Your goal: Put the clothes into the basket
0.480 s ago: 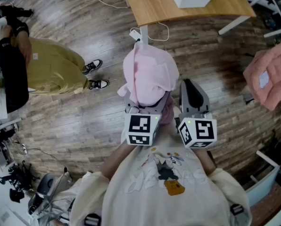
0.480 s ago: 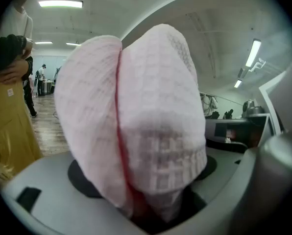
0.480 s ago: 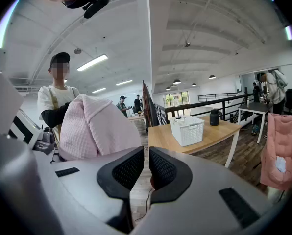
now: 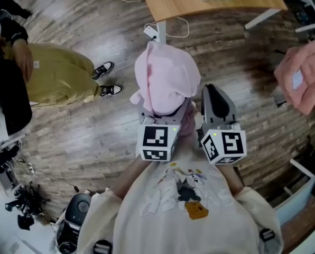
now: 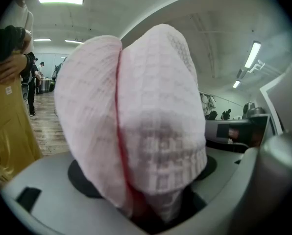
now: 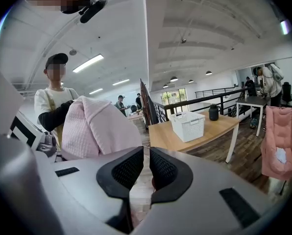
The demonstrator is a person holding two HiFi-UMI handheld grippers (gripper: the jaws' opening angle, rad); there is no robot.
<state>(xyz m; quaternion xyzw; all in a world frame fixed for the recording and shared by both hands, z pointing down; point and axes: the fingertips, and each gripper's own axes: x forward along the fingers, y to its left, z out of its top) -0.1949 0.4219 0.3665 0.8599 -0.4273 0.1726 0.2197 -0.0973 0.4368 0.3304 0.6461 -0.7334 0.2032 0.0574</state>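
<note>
head view: the left tongs (image 4: 163,121) are clamped on a bunched pink cloth (image 4: 165,78), held up over the wooden floor (image 4: 94,136), in front of the near corner of the desk (image 4: 173,1). in the left gripper view the waffle-knit cloth fills the space between the jaws, which stand wide around it. the right tongs (image 6: 143,168) are just beside the left and carry nothing, their black pads drawn together with only a thin slit between. the white basket (image 6: 187,125) stands on the desk, back from its near edge, well apart from the cloth. a second pink garment (image 6: 281,141) hangs off past the desk's right end. a person in a yellow apron (image 4: 57,81) stands at the left.
</note>
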